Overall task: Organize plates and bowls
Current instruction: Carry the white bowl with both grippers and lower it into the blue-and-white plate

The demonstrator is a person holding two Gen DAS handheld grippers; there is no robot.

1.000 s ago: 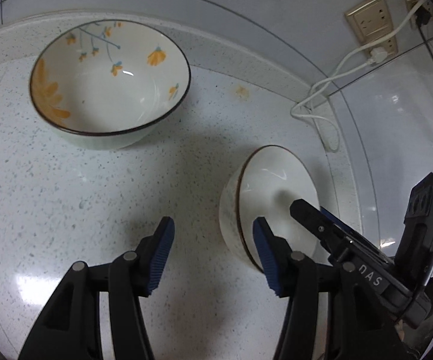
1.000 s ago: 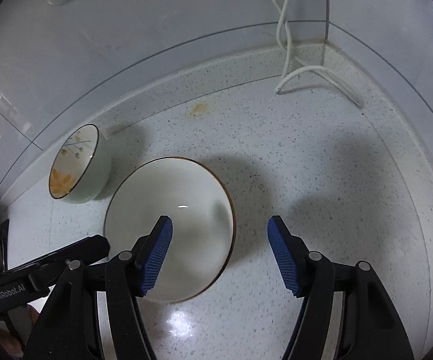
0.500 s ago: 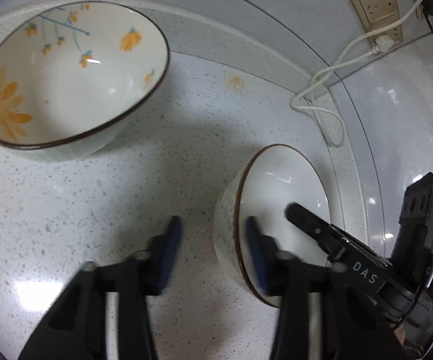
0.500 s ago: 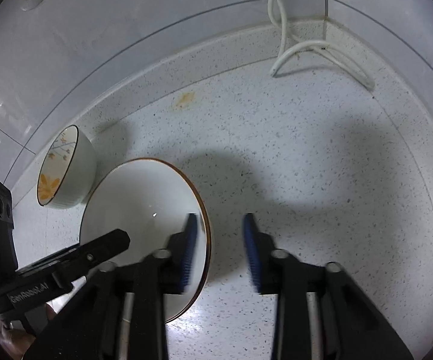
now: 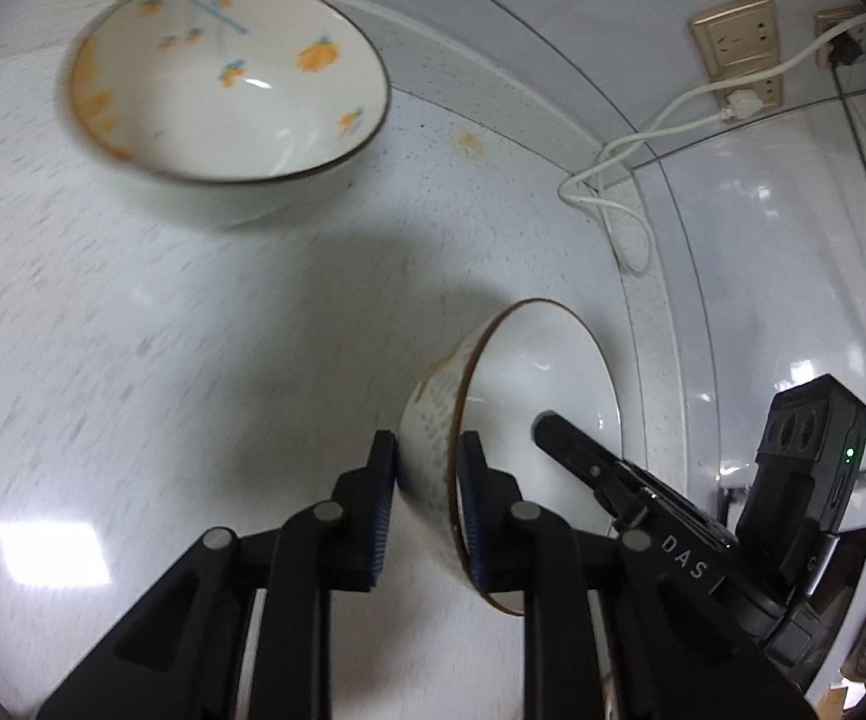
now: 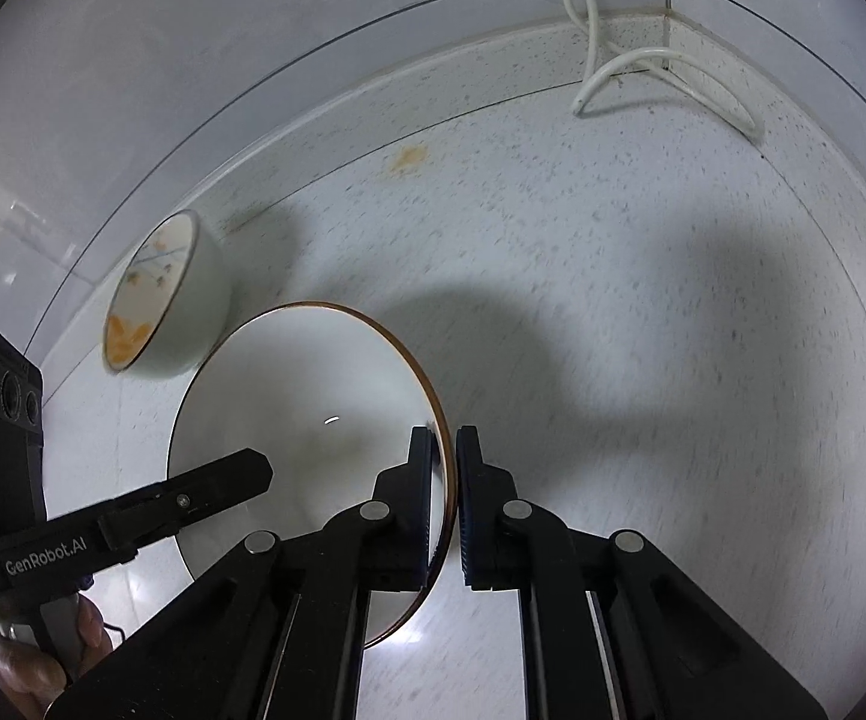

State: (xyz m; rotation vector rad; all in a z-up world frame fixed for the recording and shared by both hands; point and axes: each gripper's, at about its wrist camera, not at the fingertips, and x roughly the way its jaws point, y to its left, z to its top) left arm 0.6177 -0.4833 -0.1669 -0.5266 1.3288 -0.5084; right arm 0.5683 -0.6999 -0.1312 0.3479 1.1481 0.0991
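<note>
Two bowls stand on the speckled desk [image 5: 133, 360]: one floral bowl [image 5: 229, 84] with orange and blue flowers inside, near the back edge, and one plain bowl [image 5: 547, 384] with a brown rim, nearer the corner. The floral bowl sits just beside the plain bowl, as the right wrist view shows; whether they touch cannot be told.

Two grippers work on the plain bowl, one on each side. The left gripper [image 5: 427, 468] points steeply down with its jaws closing: one blue pad lies against the outer wall, the other stands inside the bowl at the rim, so the wall is between them. The right gripper [image 6: 445, 462] also points steeply down and is clamped on the opposite rim, one pad inside the bowl and one outside, with only the thin wall between. In the right wrist view one finger of the left gripper reaches over the bowl's inside from the left, and fingers of one hand [image 6: 31, 654] show at the lower left edge.

Two wall sockets [image 5: 739, 54] sit on the wall beyond the corner. One white cable [image 5: 607, 180] runs from the lower one down to the desk. One orange stain [image 6: 409, 157] marks the desk near the back edge.
</note>
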